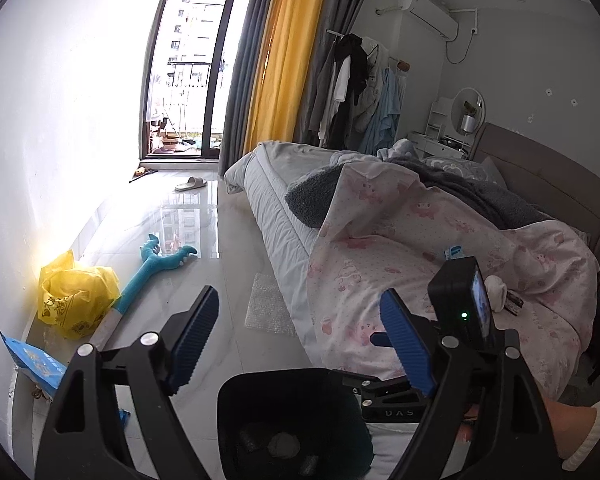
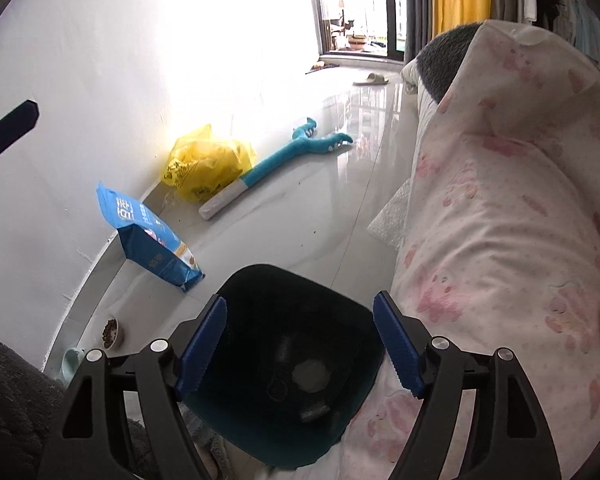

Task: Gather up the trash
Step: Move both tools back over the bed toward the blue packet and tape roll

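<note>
A dark bin [image 2: 260, 280] stands on the floor beside the bed, with a pale crumpled wad [image 2: 310, 374] and other small scraps inside. It also shows in the left wrist view [image 1: 284, 384]. My right gripper [image 2: 300, 340] is open and empty, right above the bin's mouth. My left gripper [image 1: 300, 340] is open and empty, above the bin's near side; the right gripper's body [image 1: 460, 312] shows just behind its right finger. A yellow plastic bag [image 2: 208, 164] and a blue packet [image 2: 148, 236] lie by the wall. A small wrapper [image 1: 452, 252] lies on the quilt.
A bed with a pink patterned quilt [image 1: 440, 260] fills the right side. A sheet of bubble wrap [image 1: 268, 308] lies on the floor by the bed. A blue plush toy [image 1: 160, 264], a slipper [image 1: 190, 184], a pet food bowl [image 2: 112, 332] and the white wall [image 1: 40, 140] are on the left.
</note>
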Action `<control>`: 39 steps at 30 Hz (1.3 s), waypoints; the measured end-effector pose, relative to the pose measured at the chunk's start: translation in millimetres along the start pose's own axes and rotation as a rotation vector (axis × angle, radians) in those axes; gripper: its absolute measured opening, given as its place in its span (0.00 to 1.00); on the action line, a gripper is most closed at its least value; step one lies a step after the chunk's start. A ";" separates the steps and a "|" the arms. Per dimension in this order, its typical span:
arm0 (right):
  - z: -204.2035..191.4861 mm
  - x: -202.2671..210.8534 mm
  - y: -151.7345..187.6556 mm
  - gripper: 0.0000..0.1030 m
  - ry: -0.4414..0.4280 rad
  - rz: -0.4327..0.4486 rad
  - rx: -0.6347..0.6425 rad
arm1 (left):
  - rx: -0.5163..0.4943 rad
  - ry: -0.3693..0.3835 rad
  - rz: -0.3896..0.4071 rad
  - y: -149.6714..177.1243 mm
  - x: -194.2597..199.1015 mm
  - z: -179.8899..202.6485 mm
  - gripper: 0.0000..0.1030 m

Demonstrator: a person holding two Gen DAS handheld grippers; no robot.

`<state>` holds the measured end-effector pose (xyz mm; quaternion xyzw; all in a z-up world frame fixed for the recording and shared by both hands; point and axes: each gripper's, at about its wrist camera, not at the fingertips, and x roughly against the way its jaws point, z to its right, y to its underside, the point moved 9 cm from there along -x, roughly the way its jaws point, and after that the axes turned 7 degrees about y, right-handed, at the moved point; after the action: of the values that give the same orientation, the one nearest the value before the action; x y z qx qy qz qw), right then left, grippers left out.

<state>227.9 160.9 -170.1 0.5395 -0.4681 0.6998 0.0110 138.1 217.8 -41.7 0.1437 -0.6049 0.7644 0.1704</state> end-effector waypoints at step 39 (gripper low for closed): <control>241.6 106.1 22.8 0.81 0.210 0.212 -0.168 | -0.007 0.171 -0.155 3.3 -152.6 127.0 0.92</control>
<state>351.7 -65.0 -108.4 0.4081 -0.5755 0.7080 0.0312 275.8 80.2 -80.7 0.1236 -0.5779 0.7562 0.2807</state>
